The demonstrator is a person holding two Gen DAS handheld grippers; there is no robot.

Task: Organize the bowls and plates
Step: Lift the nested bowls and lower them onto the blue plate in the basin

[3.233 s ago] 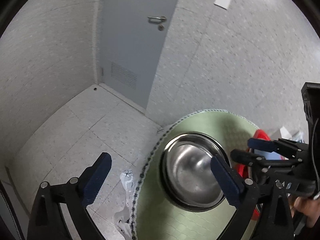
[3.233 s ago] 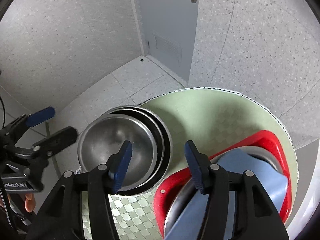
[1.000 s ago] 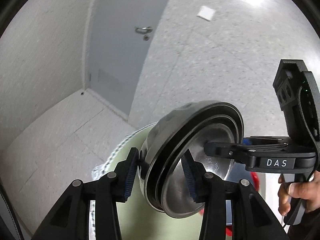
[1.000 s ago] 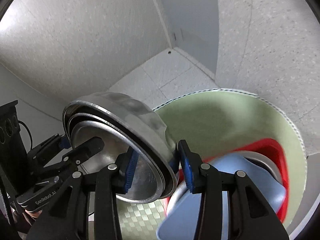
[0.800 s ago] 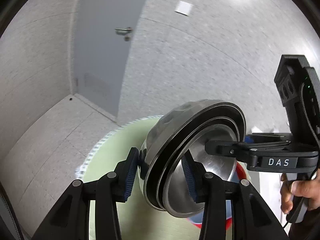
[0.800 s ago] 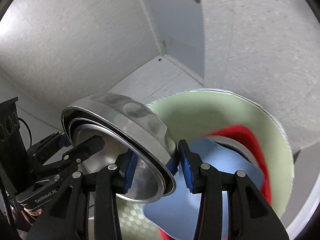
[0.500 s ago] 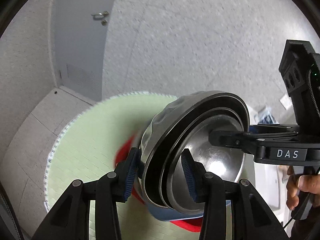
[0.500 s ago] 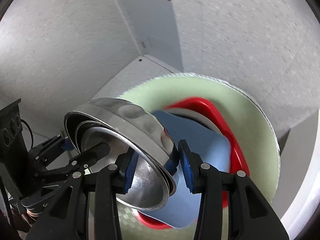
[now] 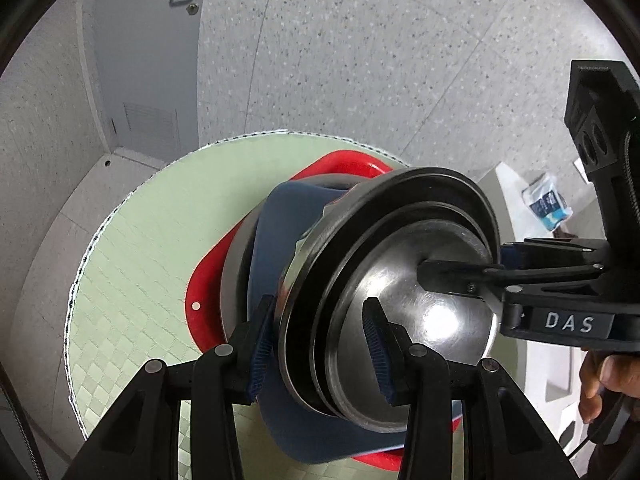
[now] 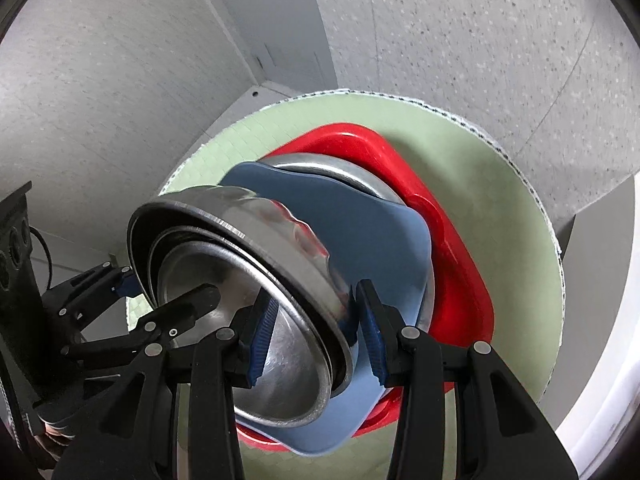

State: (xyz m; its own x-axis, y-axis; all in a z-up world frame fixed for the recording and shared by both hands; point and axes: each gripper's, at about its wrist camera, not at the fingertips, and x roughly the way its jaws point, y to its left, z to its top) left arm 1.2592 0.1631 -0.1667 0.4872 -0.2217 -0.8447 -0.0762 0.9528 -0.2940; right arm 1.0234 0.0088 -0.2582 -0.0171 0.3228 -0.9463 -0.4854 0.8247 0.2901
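I am holding a nested stack of round stainless-steel bowls (image 9: 404, 320) between both of my grippers, tilted so the open mouths face back toward me. My left gripper (image 9: 320, 354) is clamping the stack's near rim, one blue-padded finger (image 9: 262, 350) pressing on the outer wall and the other sitting inside the innermost bowl. My right gripper (image 10: 314, 338) is gripping the opposite rim the same way, with one ribbed blue pad (image 10: 372, 344) against the shiny outside and its partner inside the bowl. Both sets of jaws are closed narrowly on the steel walls.

The stack is hanging in the air above a red rounded-square plastic tray (image 10: 452, 264), not touching it as far as I can tell. In that tray a large steel bowl (image 10: 348, 178) is lying, and a blue rounded-square plate (image 10: 360, 232) is resting across it, overhanging the tray's near edge. The tray is sitting on a round table covered with a pale green checked cloth (image 9: 140, 248). Behind the table a grey door (image 9: 144, 60) is standing in a speckled wall. In the left wrist view my right hand (image 9: 608, 384) is showing at the edge, wrapped round its handle.
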